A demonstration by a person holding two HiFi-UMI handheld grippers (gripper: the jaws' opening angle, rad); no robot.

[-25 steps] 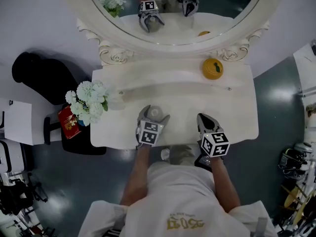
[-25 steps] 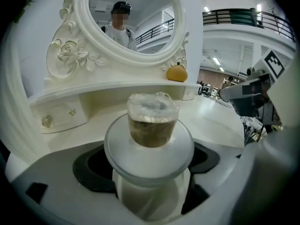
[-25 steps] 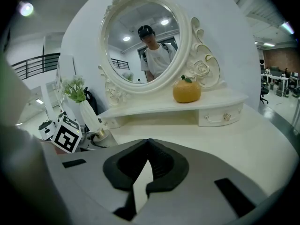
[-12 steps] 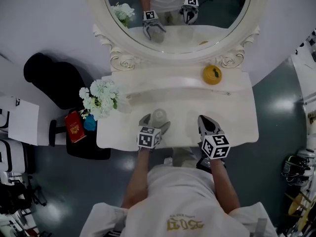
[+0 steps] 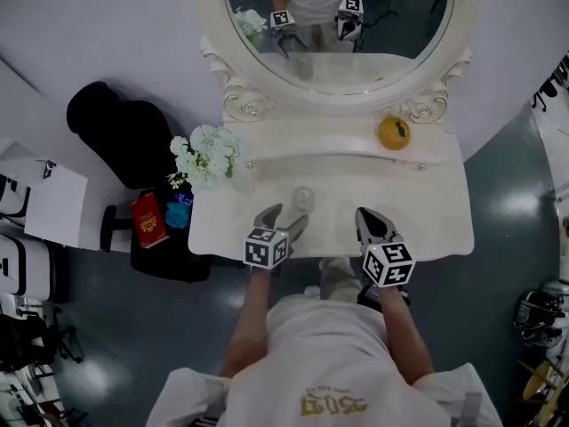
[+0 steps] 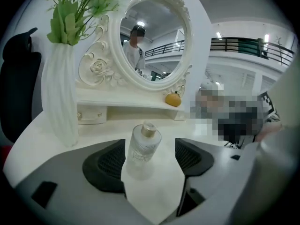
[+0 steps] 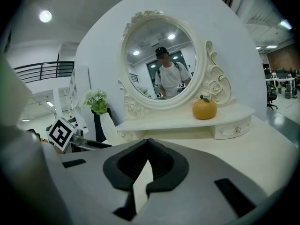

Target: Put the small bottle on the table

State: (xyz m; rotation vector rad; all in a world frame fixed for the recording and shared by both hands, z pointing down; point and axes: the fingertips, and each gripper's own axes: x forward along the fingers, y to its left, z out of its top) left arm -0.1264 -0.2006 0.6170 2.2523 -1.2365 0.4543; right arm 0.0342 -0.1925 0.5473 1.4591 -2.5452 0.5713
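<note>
The small clear bottle with a gold cap stands upright on the white dressing table. My left gripper sits just behind it, near the table's front edge. In the left gripper view the bottle shows in the gap ahead of the dark pads, and neither pad touches it. The jaws are closing with nothing pressed between them. My right gripper rests over the table's front to the right. Its jaws are shut, tips together, holding nothing.
A white vase of pale flowers stands at the table's left end. An orange round ornament sits on the raised back shelf, below the oval mirror. A black chair and a red book lie left of the table.
The bottle was between my left gripper's jaws before. The gripper has since drawn back toward the person, leaving the bottle standing alone on the table. The right gripper has not moved.
</note>
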